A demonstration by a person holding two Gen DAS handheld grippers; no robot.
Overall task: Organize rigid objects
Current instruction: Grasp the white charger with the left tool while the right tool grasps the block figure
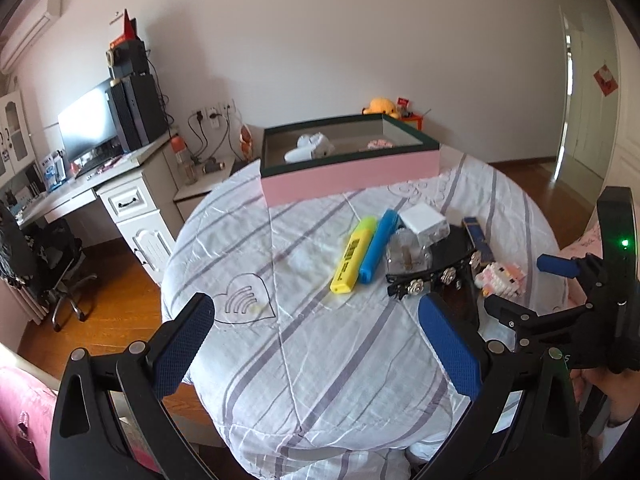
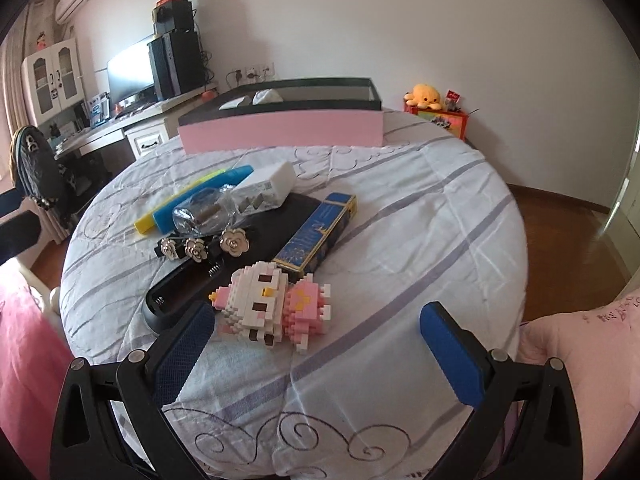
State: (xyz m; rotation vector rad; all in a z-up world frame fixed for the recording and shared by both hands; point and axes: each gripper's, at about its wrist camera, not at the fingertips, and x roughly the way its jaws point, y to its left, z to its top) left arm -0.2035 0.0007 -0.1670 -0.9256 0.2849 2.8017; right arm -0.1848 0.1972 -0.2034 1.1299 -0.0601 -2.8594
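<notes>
Lying in front of the pink box (image 2: 280,130) are two highlighters, yellow (image 1: 352,256) and blue (image 1: 378,250), one brick figure (image 2: 272,306) and one blue carton (image 2: 320,234).

Bed with striped white cover (image 2: 400,240) carries everything. Pink box (image 2: 280,130) at far edge; nearer: yellow highlighter (image 1: 352,256), blue highlighter (image 1: 378,250), white box (image 2: 268,186), black case (image 2: 224,268), navy box (image 2: 320,234), brick cat figure (image 2: 268,304).
</notes>
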